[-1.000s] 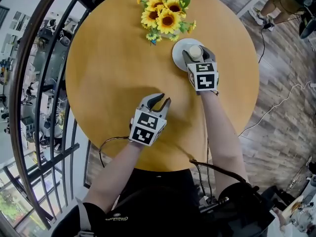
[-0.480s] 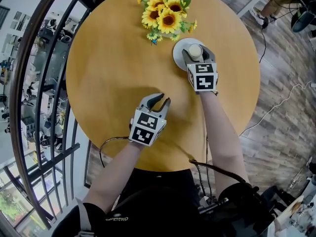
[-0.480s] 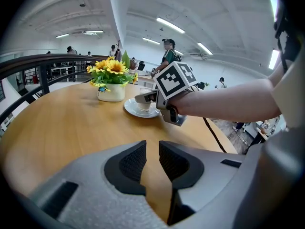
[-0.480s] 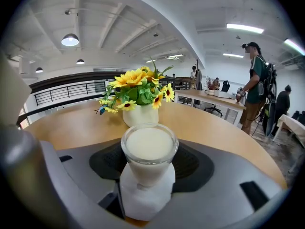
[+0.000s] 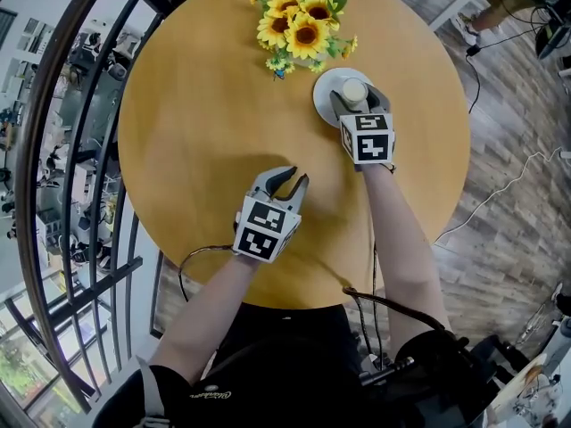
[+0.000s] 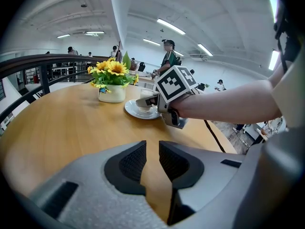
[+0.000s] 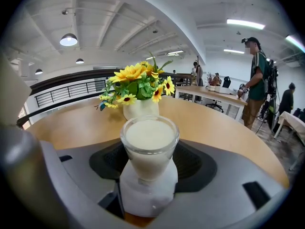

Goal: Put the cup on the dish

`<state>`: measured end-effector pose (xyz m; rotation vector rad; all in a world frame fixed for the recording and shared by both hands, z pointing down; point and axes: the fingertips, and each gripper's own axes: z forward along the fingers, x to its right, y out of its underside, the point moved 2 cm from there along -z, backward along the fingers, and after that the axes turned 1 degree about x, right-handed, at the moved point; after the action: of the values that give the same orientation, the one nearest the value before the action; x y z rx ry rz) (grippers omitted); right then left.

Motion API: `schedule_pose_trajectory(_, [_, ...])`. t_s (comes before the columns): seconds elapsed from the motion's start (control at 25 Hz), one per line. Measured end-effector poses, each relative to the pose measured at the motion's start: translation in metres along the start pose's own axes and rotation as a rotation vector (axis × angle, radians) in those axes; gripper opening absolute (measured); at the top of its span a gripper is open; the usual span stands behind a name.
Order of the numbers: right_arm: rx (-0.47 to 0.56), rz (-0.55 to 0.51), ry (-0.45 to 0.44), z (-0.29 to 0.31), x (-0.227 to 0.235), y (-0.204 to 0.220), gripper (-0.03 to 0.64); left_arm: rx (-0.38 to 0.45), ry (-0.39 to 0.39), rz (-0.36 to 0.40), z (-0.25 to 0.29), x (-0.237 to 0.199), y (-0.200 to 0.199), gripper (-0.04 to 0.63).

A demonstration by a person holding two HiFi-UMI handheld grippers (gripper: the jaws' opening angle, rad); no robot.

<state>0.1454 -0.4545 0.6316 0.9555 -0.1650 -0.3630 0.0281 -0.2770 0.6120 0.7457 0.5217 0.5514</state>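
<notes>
A glass cup (image 5: 355, 90) full of a milky white drink stands over a white dish (image 5: 323, 96) at the far right of the round wooden table (image 5: 196, 105). My right gripper (image 5: 357, 95) is shut on the cup, a pad against each side. In the right gripper view the cup (image 7: 149, 147) fills the space between the pads, with the dish (image 7: 147, 202) directly beneath it; whether the two touch is unclear. My left gripper (image 5: 293, 180) rests low over the near part of the table, its jaws a narrow gap apart and holding nothing.
A bunch of sunflowers (image 5: 299, 29) in a white vase (image 6: 112, 93) stands just left of the dish, close to the right gripper. A dark curved railing (image 5: 53, 194) runs past the table's left side. People stand beyond the table (image 7: 255, 85).
</notes>
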Motion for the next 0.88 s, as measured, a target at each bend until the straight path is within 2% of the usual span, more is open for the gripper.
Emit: schedule_pose_trajectory(0.88, [-0.015, 0.003, 0.019, -0.014, 0.001, 0.005, 0.261, 0.003, 0.012, 0.004, -0.001, 0.004, 0.002, 0.084])
